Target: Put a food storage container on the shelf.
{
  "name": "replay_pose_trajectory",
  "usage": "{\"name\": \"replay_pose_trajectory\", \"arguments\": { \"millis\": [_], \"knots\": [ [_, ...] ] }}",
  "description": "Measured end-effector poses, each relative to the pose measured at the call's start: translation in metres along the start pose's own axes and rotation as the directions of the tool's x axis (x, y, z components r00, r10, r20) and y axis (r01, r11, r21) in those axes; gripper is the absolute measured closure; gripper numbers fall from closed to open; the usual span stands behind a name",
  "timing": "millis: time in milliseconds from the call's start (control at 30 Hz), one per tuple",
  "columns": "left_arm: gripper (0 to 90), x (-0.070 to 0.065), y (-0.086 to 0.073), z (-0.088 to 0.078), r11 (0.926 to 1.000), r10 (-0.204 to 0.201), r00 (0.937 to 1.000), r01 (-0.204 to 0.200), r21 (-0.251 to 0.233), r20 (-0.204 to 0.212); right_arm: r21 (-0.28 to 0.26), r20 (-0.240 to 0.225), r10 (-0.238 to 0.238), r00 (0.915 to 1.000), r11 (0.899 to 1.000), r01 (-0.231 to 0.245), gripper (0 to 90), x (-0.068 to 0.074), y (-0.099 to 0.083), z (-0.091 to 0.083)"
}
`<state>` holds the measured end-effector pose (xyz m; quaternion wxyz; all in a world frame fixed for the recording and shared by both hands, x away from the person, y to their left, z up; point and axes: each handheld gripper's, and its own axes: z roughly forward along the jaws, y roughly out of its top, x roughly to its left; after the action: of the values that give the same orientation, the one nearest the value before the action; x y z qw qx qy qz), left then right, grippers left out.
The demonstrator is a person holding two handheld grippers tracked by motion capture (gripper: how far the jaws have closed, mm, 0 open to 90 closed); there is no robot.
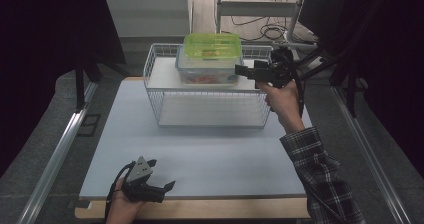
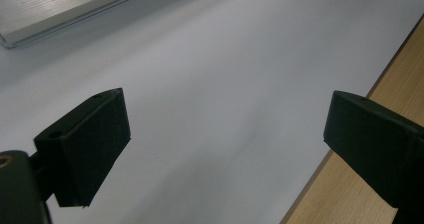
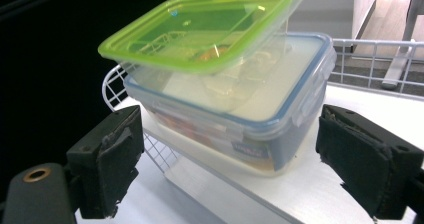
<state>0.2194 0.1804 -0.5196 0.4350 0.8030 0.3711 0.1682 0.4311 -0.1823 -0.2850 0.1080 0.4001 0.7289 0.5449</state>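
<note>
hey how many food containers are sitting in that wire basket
2, stacked at the far end of the wire basket: a clear container with a blue-rimmed lid on the bottom, and a green-lidded container resting tilted on top. Nothing else shows inside the basket.

I see a glossy translucent green plastic lid (image 3: 200, 26) on a clear plastic box w/ blue rim (image 3: 260, 109), smooth finish. Basket (image 1: 155, 91) is thin white-coated wire. Bench (image 1: 200, 209) edge looks like pale wood, topped w/ a matt, smooth light-grey sheet (image 2: 225, 84). My right gripper (image 3: 227, 166) jaws are matt black w/ rough, worn pads; left gripper (image 2: 227, 144) jaws smoother matt black plastic.
</note>
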Motion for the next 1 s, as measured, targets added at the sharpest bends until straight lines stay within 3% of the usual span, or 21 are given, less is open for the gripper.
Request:
{"name": "replay_pose_trajectory", "arguments": {
  "millis": [1000],
  "knots": [
    [3.9,0.001,0.0,0.001,1.0,-0.005,0.9999,0.005,0.006,0.013,0.061,-0.005,-0.077,0.9971,0.995,0.077,7.1,0.001,-0.05,-0.001]
  ]
}}
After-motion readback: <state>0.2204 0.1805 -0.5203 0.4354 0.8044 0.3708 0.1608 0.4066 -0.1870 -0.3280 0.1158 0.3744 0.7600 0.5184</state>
